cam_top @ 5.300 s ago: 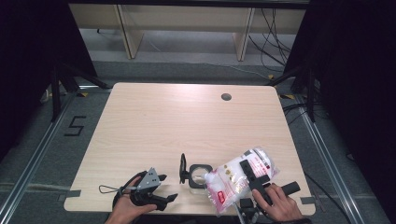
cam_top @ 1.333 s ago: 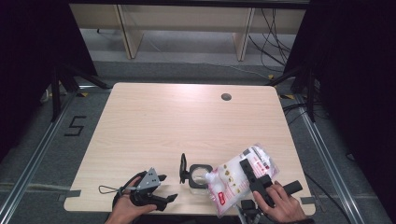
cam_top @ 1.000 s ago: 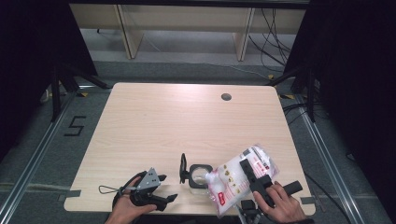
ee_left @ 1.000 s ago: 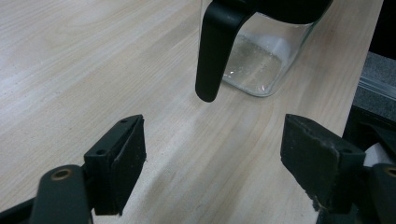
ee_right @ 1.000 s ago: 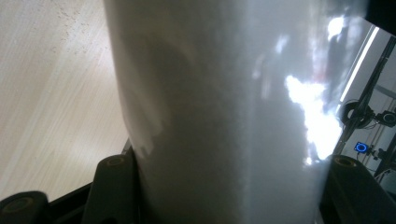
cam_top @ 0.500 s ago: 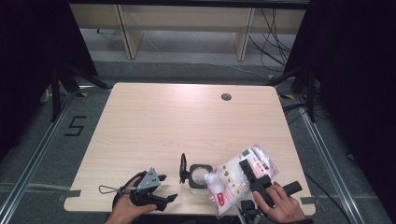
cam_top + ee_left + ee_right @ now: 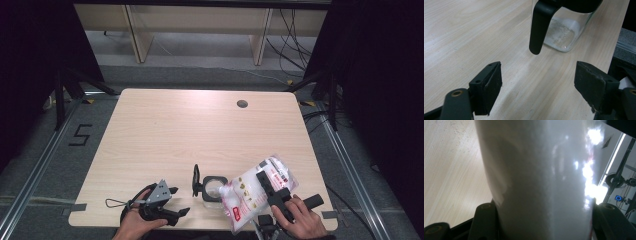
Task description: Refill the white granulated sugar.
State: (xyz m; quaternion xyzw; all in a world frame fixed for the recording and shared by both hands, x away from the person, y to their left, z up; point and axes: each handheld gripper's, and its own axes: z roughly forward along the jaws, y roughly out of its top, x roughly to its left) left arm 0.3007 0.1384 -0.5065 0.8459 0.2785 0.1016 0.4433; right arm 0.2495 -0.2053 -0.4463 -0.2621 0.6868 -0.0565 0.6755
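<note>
A clear glass jar [image 7: 211, 187] with a black collar and a black flap [image 7: 196, 180] raised at its left side stands near the table's front edge. A little white powder lies on its bottom [image 7: 560, 32]. My right gripper [image 7: 269, 188] is shut on a plastic bag of white powder [image 7: 250, 192], held tilted with its lower left corner over the jar's mouth. The same bag [image 7: 536, 177] sits between both jaws in the right gripper view. My left gripper [image 7: 167, 202] rests low at the front left of the jar, open [image 7: 539, 85] and holding nothing, pointing at the jar.
The pale wooden table [image 7: 200, 130] has a round cable hole [image 7: 242, 103] at the back right. Its front edge runs just below both hands. A taped "5" [image 7: 80, 135] marks the floor at the left, and shelf legs [image 7: 135, 35] stand behind.
</note>
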